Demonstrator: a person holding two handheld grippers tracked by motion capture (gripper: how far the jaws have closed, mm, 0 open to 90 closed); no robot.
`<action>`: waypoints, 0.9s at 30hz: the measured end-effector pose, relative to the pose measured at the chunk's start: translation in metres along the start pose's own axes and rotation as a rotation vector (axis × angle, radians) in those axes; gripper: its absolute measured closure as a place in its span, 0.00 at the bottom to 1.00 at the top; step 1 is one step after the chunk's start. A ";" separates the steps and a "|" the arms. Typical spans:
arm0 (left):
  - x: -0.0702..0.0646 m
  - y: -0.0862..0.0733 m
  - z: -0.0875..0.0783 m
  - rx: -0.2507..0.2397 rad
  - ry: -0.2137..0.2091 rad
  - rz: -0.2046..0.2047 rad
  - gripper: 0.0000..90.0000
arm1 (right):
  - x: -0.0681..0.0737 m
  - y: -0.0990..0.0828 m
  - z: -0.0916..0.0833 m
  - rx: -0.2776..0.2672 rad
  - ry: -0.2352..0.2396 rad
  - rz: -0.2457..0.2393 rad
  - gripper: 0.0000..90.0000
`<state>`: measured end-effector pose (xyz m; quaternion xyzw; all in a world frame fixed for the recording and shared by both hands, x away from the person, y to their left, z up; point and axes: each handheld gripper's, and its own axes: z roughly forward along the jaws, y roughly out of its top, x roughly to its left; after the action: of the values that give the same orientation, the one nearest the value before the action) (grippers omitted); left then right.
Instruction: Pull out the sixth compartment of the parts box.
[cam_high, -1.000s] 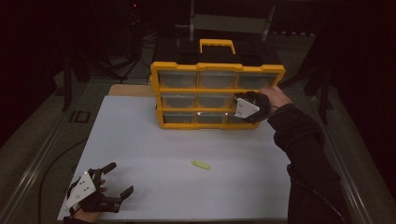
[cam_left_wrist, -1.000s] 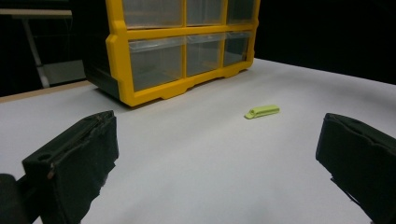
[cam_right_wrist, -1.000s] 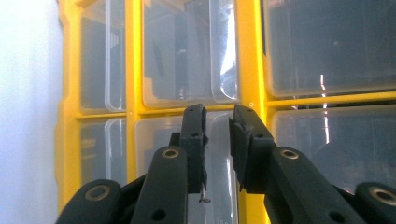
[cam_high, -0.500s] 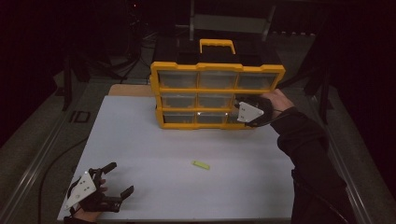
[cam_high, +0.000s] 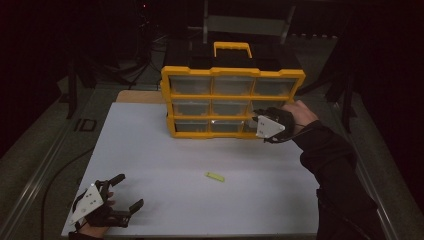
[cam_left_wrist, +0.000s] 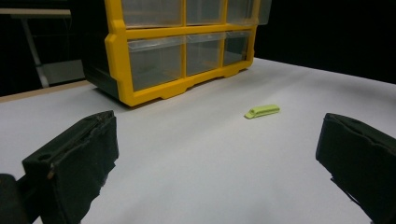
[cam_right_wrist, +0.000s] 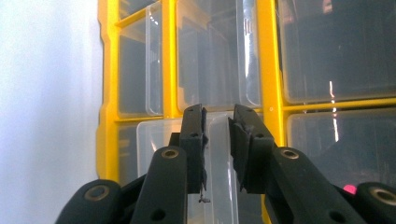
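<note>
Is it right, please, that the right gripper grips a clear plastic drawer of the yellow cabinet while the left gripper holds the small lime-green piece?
No: the left gripper holds nothing; the left gripper view shows its jaws open, the small lime-green piece lying apart on the white table.

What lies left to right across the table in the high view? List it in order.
Left hand-held gripper → small yellow-green piece → right hand-held gripper, at the yellow drawer cabinet's bottom-right drawer.
</note>
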<state>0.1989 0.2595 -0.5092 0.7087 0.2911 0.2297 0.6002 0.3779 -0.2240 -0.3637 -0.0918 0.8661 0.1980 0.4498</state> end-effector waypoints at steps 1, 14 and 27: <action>0.000 0.000 0.000 0.000 -0.001 0.000 0.00 | 0.000 0.000 -0.001 0.003 0.002 -0.005 0.84; 0.000 0.000 0.001 0.003 -0.001 0.001 0.00 | 0.011 0.007 -0.017 -0.018 0.011 -0.009 0.83; 0.000 0.000 0.002 0.004 -0.004 0.004 0.00 | 0.021 0.008 -0.022 -0.029 -0.002 0.001 0.83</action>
<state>0.2005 0.2582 -0.5093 0.7109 0.2890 0.2291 0.5988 0.3468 -0.2257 -0.3668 -0.0977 0.8628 0.2110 0.4489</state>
